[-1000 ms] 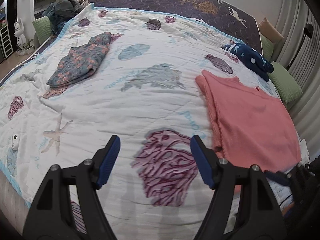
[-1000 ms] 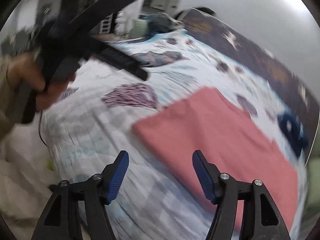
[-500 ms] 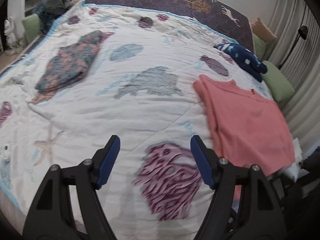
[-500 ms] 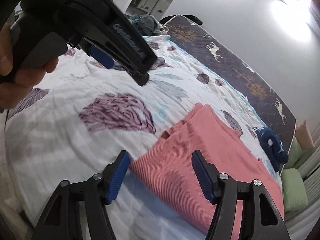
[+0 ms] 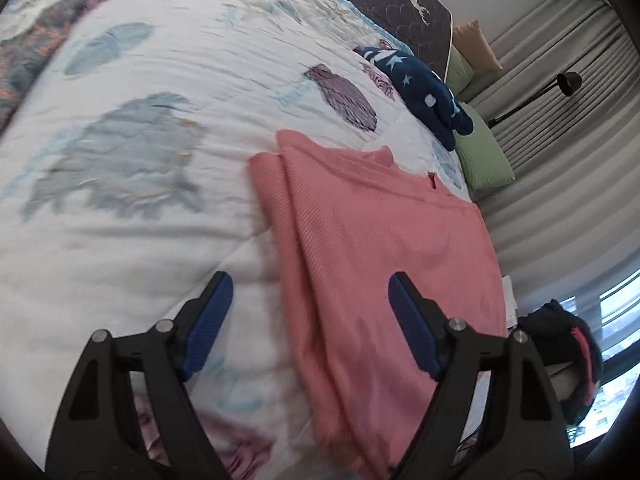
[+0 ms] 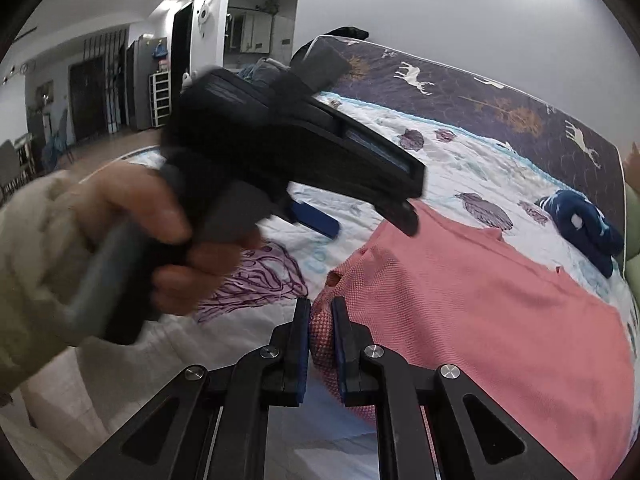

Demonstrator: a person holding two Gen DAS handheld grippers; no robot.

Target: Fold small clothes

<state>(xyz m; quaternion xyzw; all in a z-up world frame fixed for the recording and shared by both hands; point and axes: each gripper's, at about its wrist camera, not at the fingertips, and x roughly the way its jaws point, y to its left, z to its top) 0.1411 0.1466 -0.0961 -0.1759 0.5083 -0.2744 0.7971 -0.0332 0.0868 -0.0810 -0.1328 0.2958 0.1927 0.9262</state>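
A salmon-pink knit top point(image 5: 372, 232) lies flat on the patterned white quilt point(image 5: 140, 92), near the bed's right side. My left gripper point(image 5: 310, 320) is open, hovering just above the top's left folded edge. In the right wrist view my right gripper point(image 6: 320, 320) is shut on the near corner of the pink top point(image 6: 480, 300), with a fold of fabric between the blue pads. The left gripper point(image 6: 312, 220) also shows there, held in a hand above the top's left edge.
A navy star-print garment point(image 5: 420, 88) lies by a green pillow point(image 5: 480, 152) at the far right. A floral garment point(image 5: 28, 52) lies at the far left. A dark headboard point(image 6: 500, 108) and curtains point(image 5: 568, 120) border the bed.
My right gripper has closed on the pink top's near corner; it was open before. My left gripper has swung right, from over the bare quilt to above the top's left edge.
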